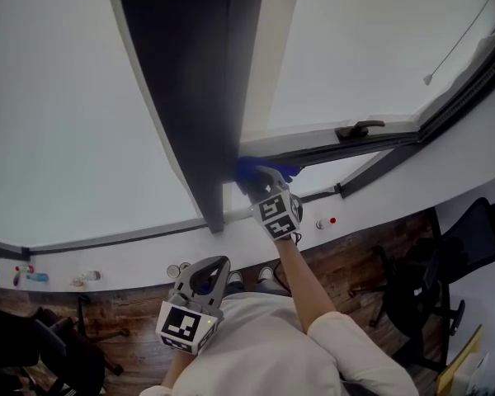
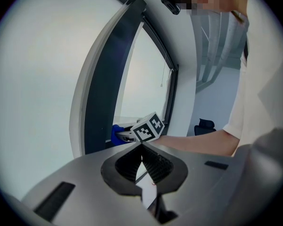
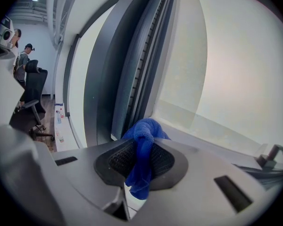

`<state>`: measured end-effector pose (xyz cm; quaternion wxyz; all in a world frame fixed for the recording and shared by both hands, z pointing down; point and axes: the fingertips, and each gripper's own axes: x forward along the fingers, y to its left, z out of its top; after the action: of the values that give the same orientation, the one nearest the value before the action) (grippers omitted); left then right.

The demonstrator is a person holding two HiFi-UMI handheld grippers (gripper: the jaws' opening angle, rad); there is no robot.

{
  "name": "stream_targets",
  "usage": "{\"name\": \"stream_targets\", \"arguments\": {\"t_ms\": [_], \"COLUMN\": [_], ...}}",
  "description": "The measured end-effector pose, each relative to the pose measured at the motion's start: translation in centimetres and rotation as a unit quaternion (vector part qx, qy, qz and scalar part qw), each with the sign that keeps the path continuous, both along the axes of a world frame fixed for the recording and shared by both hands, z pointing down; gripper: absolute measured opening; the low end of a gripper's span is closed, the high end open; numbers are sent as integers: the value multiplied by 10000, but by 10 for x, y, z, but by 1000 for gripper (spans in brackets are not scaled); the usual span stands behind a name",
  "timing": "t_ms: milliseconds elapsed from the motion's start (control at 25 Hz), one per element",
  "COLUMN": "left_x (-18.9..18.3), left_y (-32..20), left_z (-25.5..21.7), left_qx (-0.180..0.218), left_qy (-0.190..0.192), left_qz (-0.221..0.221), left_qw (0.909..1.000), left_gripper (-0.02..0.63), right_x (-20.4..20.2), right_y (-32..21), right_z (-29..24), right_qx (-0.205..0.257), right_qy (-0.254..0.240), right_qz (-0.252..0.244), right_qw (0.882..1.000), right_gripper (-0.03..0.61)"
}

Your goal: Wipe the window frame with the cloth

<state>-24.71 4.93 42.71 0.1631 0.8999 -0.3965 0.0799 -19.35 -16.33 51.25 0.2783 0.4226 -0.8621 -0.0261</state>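
A blue cloth (image 3: 142,145) is pinched between the jaws of my right gripper (image 3: 141,138), which is shut on it. In the head view that right gripper (image 1: 264,180) presses the cloth (image 1: 260,170) against the lower corner of the dark window frame (image 1: 200,97), where the upright post meets the bottom rail. The left gripper view shows the same cloth (image 2: 117,133) at the post's foot. My left gripper (image 2: 141,147) is shut with nothing in it. It hangs low near my chest in the head view (image 1: 217,264), well away from the frame.
A black window handle (image 1: 359,128) sits on the open sash's bottom rail to the right. A blind cord (image 1: 429,78) hangs at the far right. Small bottles (image 1: 31,277) stand on the white sill (image 1: 132,258). Office chairs (image 1: 470,238) stand on the wooden floor below.
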Motion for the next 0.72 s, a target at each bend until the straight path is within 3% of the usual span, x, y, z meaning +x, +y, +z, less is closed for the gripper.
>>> {"name": "stream_targets", "arguments": {"t_ms": [720], "left_x": [19], "left_y": [-9], "left_z": [-2], "left_qx": [31], "left_qy": [9], "left_qz": [210], "left_qw": [9998], "left_gripper": [9], "right_x": [27], "right_y": [-5], "right_z": [-2], "right_qx": [40], "right_qy": [-1], "right_qz": [192], "right_qw": [9998], "right_gripper": [58]}}
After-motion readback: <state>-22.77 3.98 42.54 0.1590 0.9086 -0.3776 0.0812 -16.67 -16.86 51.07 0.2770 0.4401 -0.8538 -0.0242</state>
